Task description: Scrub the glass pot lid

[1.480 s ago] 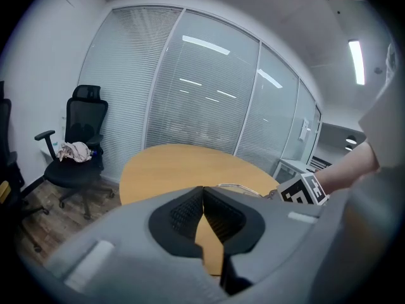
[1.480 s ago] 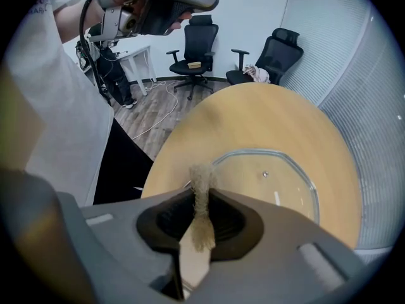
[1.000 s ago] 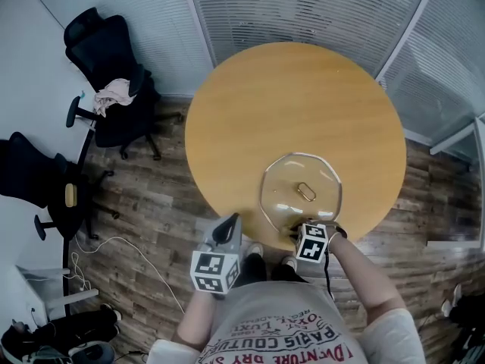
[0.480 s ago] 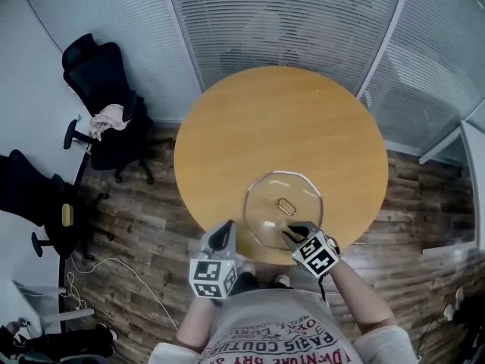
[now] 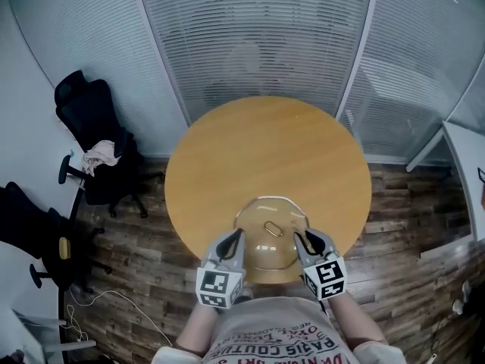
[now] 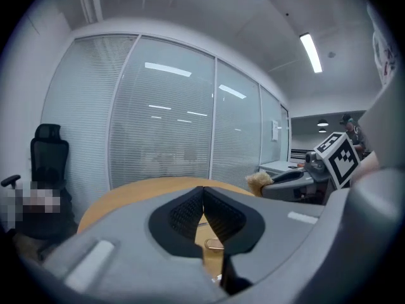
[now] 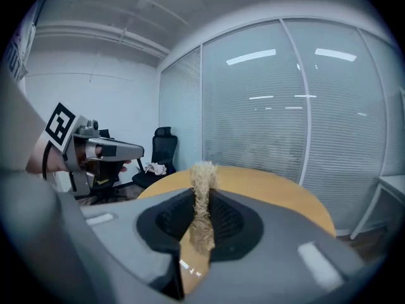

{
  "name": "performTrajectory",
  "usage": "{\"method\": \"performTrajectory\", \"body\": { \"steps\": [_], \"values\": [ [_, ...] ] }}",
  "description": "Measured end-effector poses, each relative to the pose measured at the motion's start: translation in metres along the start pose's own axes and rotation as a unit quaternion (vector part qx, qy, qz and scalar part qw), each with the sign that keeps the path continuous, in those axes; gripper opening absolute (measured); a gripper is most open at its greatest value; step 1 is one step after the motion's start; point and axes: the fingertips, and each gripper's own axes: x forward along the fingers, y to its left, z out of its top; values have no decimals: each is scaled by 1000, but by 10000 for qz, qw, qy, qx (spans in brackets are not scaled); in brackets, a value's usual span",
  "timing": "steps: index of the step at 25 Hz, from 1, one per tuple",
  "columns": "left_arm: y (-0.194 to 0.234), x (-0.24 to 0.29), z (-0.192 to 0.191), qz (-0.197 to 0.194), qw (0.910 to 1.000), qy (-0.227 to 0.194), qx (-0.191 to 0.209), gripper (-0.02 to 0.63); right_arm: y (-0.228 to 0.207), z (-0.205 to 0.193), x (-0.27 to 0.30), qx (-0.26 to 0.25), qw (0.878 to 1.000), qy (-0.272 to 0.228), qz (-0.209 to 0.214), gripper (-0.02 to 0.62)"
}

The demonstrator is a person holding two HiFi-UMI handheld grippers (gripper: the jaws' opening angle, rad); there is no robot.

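At the desk's (image 5: 265, 150) near edge lies a clear, faceted glass lid (image 5: 261, 245); left hand-held gripper (image 6: 202, 200) is closed, right hand-held gripper (image 7: 202, 211) pinches a tan scrubber (image 7: 203, 177).

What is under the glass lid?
Only the wooden table, seen through the clear lid. The left gripper and right gripper hide bits of its edge.

We hold both grippers low before our chest, side by side, pointing forward with tips leaning slightly toward each other. Our left gripper (image 5: 236, 236) has its pads pressed together, nothing between them. Our right gripper (image 5: 304, 238) is clamped on a tan fibrous scrubber (image 7: 201, 215). The left marker cube (image 5: 213, 287) and right marker cube (image 5: 326, 277) face upward.
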Motion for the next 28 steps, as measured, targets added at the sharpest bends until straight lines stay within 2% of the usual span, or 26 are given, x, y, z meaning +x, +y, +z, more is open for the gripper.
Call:
{"method": "performTrajectory", "body": {
  "steps": [5, 8, 13, 23, 28],
  "values": [
    [-16, 9, 19, -241, 9994, -213, 96, 8, -12, 25, -21, -90, 9977, -619, -247, 63],
    [-19, 13, 22, -298, 9992, -212, 179, 8, -16, 34, -28, -192, 9962, -794, -311, 61],
    [-25, 16, 24, -428, 9985, -266, 217, 8, -21, 39, -29, -173, 9956, -845, -362, 60],
    [-18, 19, 30, -373, 9986, -324, 186, 8, -29, 42, -24, -182, 9958, -829, -345, 60],
    [-23, 19, 23, -405, 9988, -223, 187, 8, -29, 45, -27, -222, 9959, -803, -343, 60]
  ]
}}
